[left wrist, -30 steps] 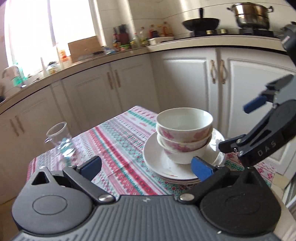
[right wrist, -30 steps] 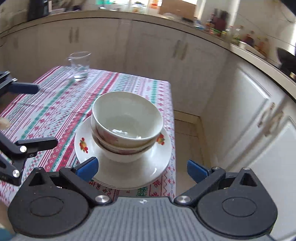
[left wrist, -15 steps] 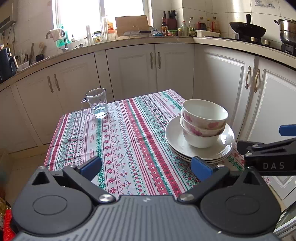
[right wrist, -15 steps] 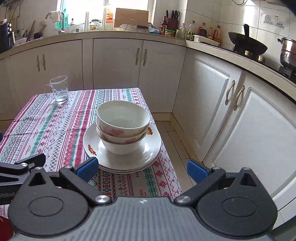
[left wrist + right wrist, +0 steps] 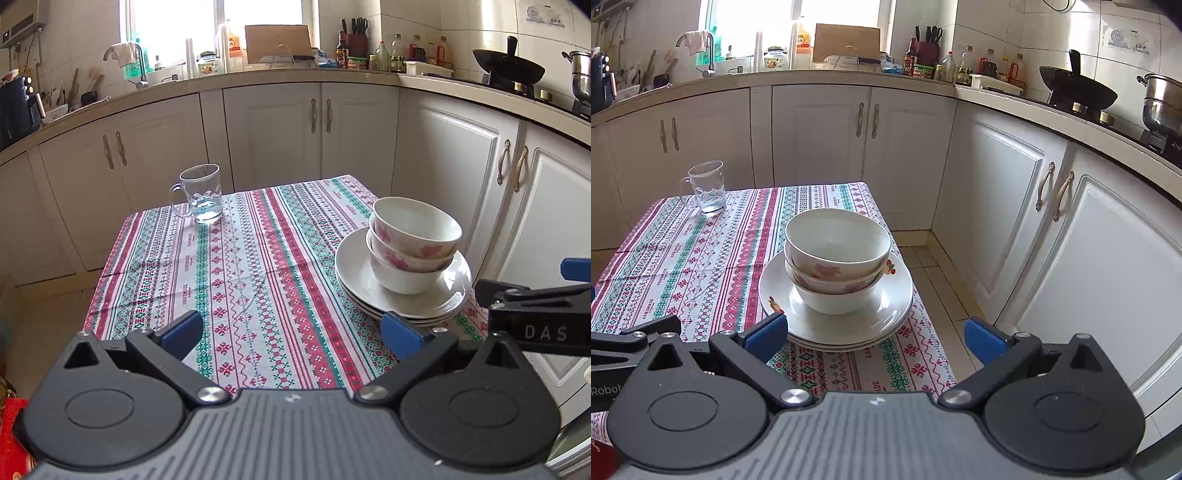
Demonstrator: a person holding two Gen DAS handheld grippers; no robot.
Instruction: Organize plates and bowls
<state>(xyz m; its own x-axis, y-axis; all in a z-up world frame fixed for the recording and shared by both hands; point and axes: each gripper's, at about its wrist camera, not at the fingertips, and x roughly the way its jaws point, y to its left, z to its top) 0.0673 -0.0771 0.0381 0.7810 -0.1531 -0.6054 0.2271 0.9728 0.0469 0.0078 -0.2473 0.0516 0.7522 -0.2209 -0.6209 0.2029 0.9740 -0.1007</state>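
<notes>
A home kitchen: white cabinets [image 5: 273, 125] under an L-shaped counter [image 5: 295, 75], a sink tap [image 5: 138, 61] by the window, a wok [image 5: 1076, 90] and steel pot [image 5: 1161, 105] on the stove, sauce bottles [image 5: 964, 66].

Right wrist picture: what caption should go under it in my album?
Open right gripper facing three stacked bowls on stacked plates, glass mug behind.

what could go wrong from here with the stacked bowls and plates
The plates sit near the table's right edge, so a sideways nudge might push them toward the floor. The bowls are nested three high on top; grabbing only the top one, or tilting the plates, could topple the stack. The glass mug holds a little water and may spill if the tablecloth gets dragged.
</notes>
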